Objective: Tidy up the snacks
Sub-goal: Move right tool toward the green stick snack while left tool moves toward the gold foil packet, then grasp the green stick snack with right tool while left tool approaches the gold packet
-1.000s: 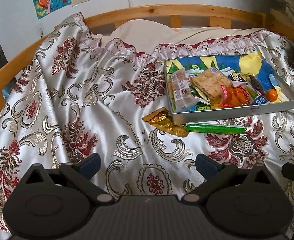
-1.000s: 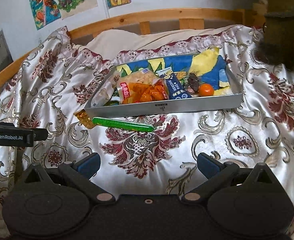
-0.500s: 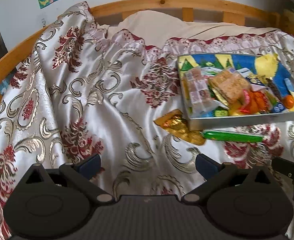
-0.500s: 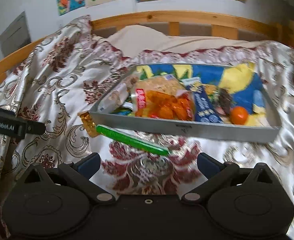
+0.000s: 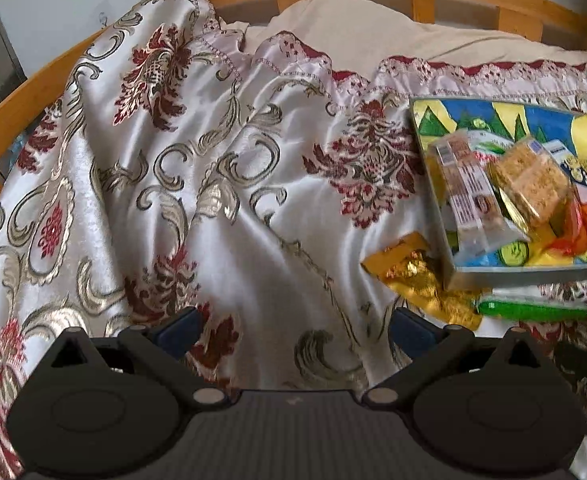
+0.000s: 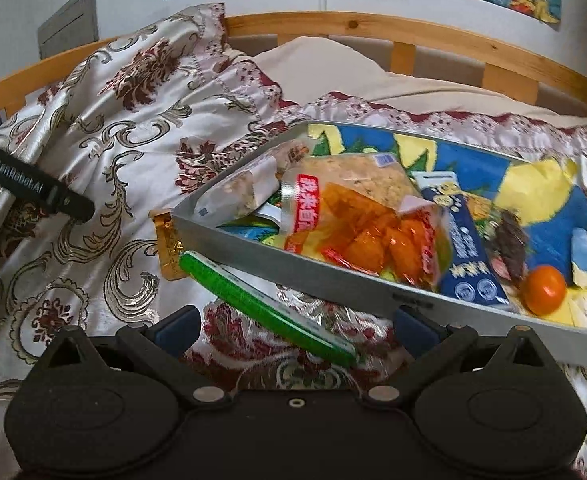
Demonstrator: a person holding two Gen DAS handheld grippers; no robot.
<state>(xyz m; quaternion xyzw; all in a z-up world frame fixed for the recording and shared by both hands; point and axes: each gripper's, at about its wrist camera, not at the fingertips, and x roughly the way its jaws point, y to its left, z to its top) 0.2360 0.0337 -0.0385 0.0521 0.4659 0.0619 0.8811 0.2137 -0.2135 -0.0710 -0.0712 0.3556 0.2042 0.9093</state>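
Tray: on the bedspread, before the pillow.
In tray: snack packets piled at left and middle; round fruit at near right corner.
Stick packet: on the bedspread, along the tray's near wall.
Foil packet: at the tray's near left corner, touching the stick packet's end.

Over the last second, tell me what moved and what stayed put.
Both grippers advanced. The right gripper closed in on the green stick pack, which now lies between its open fingers. The left gripper neared the gold wrapper. Nothing was grasped. The tray and both loose snacks stayed put.
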